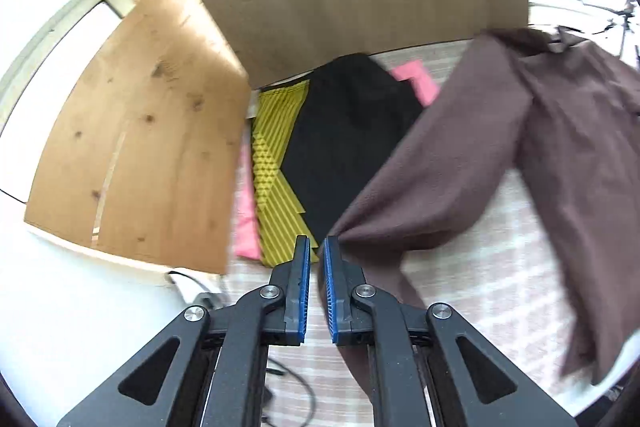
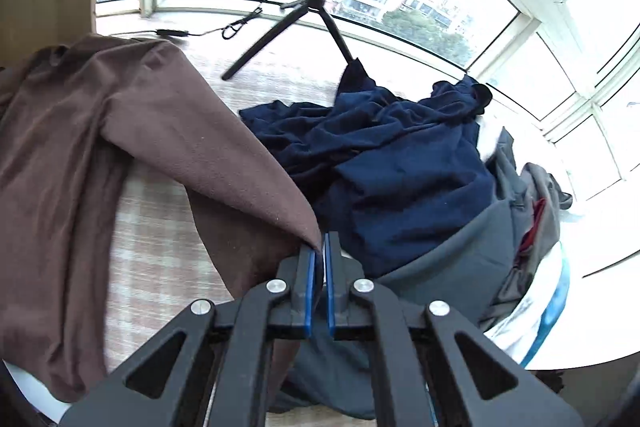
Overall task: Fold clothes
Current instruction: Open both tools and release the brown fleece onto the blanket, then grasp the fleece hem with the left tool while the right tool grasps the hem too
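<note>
Left claw (image 1: 316,247) pinching brown garment (image 1: 460,163), right claw (image 2: 320,247) likewise, navy heap (image 2: 400,155) right-view only

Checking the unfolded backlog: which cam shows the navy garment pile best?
Right wrist. The navy garment pile lies crumpled in plain view just beyond the right gripper, beside the brown shirt it grips. The left wrist view shows none of it, only the brown shirt and the folded stack.
</note>
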`<state>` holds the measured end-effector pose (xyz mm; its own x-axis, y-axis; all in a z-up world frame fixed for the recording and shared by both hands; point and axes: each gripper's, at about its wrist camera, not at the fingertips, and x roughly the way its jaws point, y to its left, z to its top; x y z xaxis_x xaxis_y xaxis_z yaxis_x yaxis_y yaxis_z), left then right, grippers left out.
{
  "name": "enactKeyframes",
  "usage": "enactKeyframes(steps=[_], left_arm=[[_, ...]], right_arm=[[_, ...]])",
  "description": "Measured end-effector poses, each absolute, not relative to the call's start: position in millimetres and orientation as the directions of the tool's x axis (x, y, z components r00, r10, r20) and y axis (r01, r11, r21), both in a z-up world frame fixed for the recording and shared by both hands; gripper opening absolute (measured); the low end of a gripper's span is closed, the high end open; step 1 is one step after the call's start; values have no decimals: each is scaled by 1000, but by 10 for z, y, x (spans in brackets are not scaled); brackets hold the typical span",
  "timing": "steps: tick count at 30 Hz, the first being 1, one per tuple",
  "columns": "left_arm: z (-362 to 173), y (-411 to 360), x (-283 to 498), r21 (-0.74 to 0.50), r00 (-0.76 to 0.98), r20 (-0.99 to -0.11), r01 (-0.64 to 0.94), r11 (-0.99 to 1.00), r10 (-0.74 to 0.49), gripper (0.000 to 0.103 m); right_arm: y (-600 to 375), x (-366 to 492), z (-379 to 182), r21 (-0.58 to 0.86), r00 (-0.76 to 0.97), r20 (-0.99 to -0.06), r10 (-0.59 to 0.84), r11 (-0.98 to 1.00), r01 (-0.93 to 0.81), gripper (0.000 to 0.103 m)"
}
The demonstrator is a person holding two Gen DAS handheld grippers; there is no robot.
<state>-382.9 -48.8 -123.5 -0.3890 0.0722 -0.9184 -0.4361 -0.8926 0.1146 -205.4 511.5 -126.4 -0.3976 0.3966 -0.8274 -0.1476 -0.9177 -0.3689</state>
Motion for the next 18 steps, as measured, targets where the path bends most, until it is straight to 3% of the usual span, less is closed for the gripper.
enactKeyframes(steps=[1, 3, 5, 8, 11, 18], left_arm=[[-1209, -529, -3824, 124, -396, -916, -433, -893, 65, 9], [-1157, -612, -3814, 142, -410, -911, -426, -893, 50, 14], [-1106, -694, -3804, 161, -423, -905, -419, -894, 35, 26], [-1044, -798, -3776, 183, -438, -899, -413, -892, 18, 24], [-1348, -447, -3471, 75, -332, -937, -504, -860, 112, 29], [-2057, 372, -2758, -197, -45, -954, -654, -730, 298, 27]], right_arm=[[5204, -2094, -1272, -398, -366, -825, 430, -903, -163, 19], [5178, -1980, -1156, -283, -410, -854, 320, -947, -149, 23], [4961, -1741, -1174, -154, -430, -887, 170, -986, -71, 41], [4634, -1384, -1206, 43, -436, -898, -60, -998, 50, 42], [4188, -1057, -1545, 170, -351, -914, -204, -977, 126, 42], [3741, -724, -2061, 214, -265, -932, -248, -965, 151, 42]])
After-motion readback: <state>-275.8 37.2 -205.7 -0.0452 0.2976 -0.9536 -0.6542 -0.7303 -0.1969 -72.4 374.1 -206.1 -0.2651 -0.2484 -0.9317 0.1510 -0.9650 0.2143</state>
